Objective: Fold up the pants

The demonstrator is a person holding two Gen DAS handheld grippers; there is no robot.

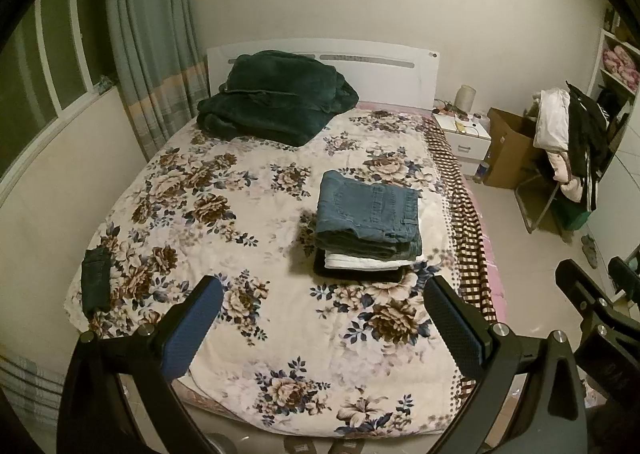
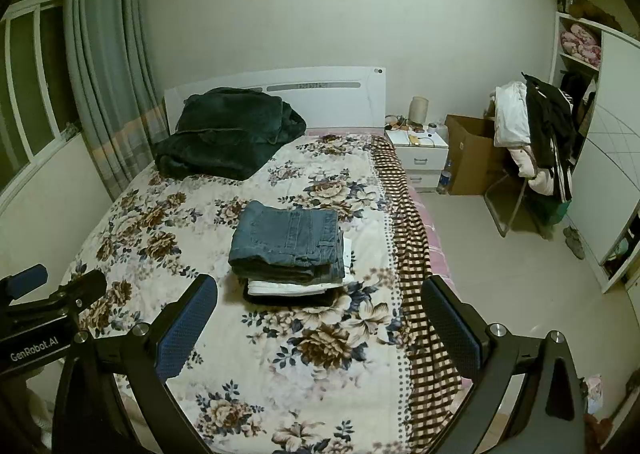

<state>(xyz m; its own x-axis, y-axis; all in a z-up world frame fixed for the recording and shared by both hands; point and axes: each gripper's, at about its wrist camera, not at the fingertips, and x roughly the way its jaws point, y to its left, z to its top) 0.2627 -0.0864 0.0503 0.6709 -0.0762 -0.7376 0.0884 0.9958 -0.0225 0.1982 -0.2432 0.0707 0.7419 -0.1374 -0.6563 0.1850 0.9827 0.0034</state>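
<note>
My left gripper (image 1: 324, 318) hangs wide apart and empty above the floral bedspread (image 1: 248, 222); my right gripper (image 2: 320, 318) is spread just as wide, holding nothing. At twelve o'clock from both, folded blue jeans (image 2: 288, 242) top a small clothes stack. Another dark garment (image 1: 95, 280) lies at nine o'clock, on the bed's edge.

- folded jeans (image 1: 370, 210): blue denim, matt, coarse weave
- bedspread (image 1: 248, 214): floral printed cloth, soft, matt
- blanket (image 1: 276, 106): dark green plush, fuzzy
- headboard (image 2: 340, 98): white, smooth, slight gloss
- cardboard box (image 2: 472, 154): brown, matt
- left gripper (image 1: 324, 320): black matt frame, blue textured pads, shiny metal bolts
</note>
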